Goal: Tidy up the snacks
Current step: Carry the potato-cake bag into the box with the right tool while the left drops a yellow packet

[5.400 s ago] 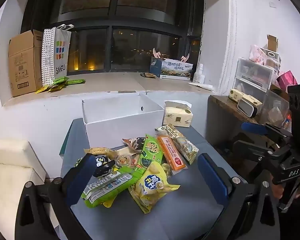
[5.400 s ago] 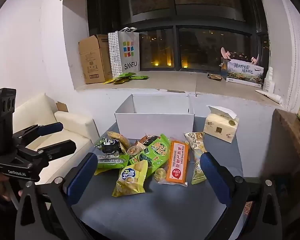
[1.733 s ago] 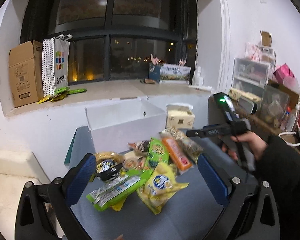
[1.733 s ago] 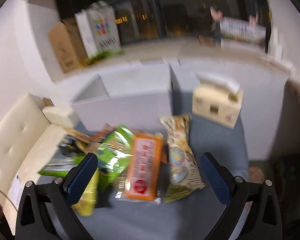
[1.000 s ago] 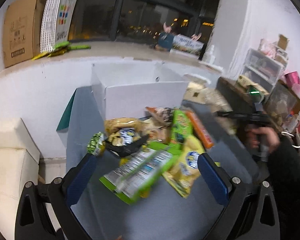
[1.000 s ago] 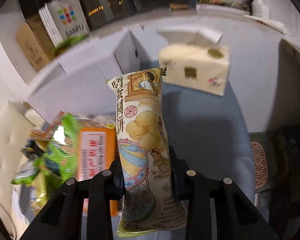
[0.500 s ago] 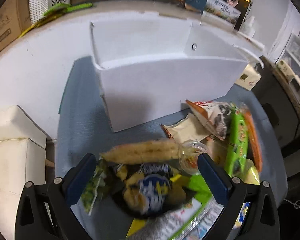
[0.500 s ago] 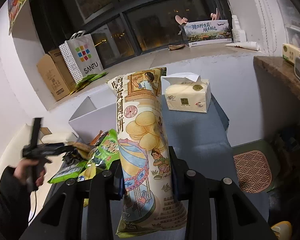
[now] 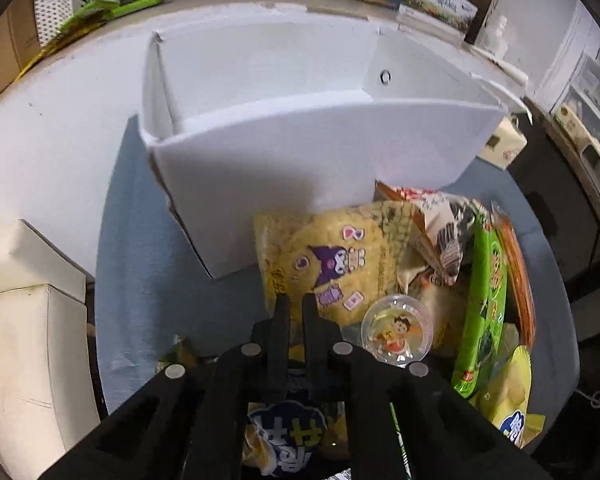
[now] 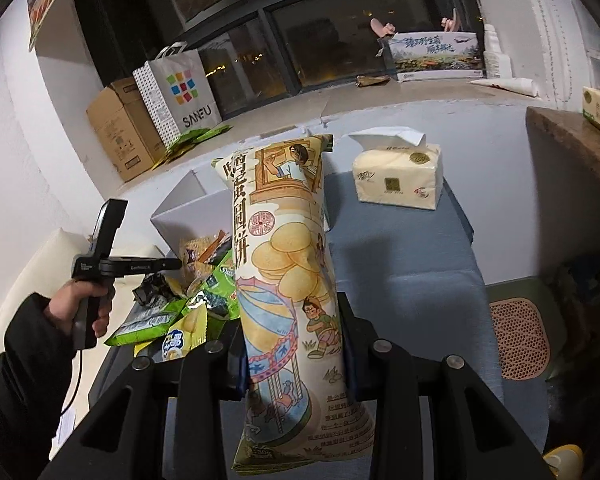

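Snacks lie heaped on a grey table (image 9: 140, 264) in front of an open white box (image 9: 300, 148). My left gripper (image 9: 296, 312) points down at the heap. Its jaws are closing, and the pads pinch the lower edge of a yellow puffed-snack bag (image 9: 332, 248) with purple cartoon stickers. The right wrist view shows the same left gripper (image 10: 172, 264) over the heap, in a hand (image 10: 80, 300). My right gripper (image 10: 292, 344) is shut on a tall cream biscuit packet (image 10: 284, 264), held upright above the table and hiding part of the white box (image 10: 180, 208).
A clear jelly cup (image 9: 396, 334), a green packet (image 9: 484, 304), an orange packet (image 9: 518, 276) and a yellow chip bag (image 9: 508, 412) lie right of my left gripper. A tissue pack (image 10: 398, 176) stands on the table's far right. A sofa (image 9: 28, 320) borders the table's left.
My left gripper has gone from wide open to shut on the yellow bag, whose flat stickered face now shows. My right gripper still holds the biscuit packet, barely moved.
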`<move>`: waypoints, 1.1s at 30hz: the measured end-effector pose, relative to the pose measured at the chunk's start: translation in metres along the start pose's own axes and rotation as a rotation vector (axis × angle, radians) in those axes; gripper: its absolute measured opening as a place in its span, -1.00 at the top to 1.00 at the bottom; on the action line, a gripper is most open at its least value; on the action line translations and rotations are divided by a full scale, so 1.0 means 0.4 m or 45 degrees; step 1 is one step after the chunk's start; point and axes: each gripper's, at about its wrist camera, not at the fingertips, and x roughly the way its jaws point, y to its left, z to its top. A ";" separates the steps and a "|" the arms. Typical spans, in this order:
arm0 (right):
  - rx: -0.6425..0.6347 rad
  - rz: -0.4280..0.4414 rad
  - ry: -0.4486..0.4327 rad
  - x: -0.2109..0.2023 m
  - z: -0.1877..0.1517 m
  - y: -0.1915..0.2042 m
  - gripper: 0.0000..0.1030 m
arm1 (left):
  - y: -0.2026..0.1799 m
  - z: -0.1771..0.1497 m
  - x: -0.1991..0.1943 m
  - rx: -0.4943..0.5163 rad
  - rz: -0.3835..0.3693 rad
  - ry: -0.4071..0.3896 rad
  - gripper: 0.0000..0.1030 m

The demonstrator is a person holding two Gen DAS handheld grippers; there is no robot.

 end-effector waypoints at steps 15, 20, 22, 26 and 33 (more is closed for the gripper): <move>-0.017 0.054 0.066 0.067 -0.017 0.022 0.28 | -0.143 0.091 0.109 -0.024 0.301 0.050 -0.99; -0.002 0.064 0.079 0.066 -0.020 0.007 0.28 | -0.125 0.089 0.115 -0.094 0.189 0.026 -0.48; 0.006 0.065 0.074 0.062 -0.018 0.004 0.28 | -0.117 0.079 0.097 -0.105 0.158 -0.007 -0.48; -0.001 0.079 0.066 0.058 -0.005 0.009 0.28 | -0.110 0.051 0.014 -0.126 0.104 -0.128 -0.48; -0.013 0.151 0.035 0.098 0.078 0.041 0.28 | -0.087 0.067 -0.198 -0.125 -0.029 -0.395 -0.48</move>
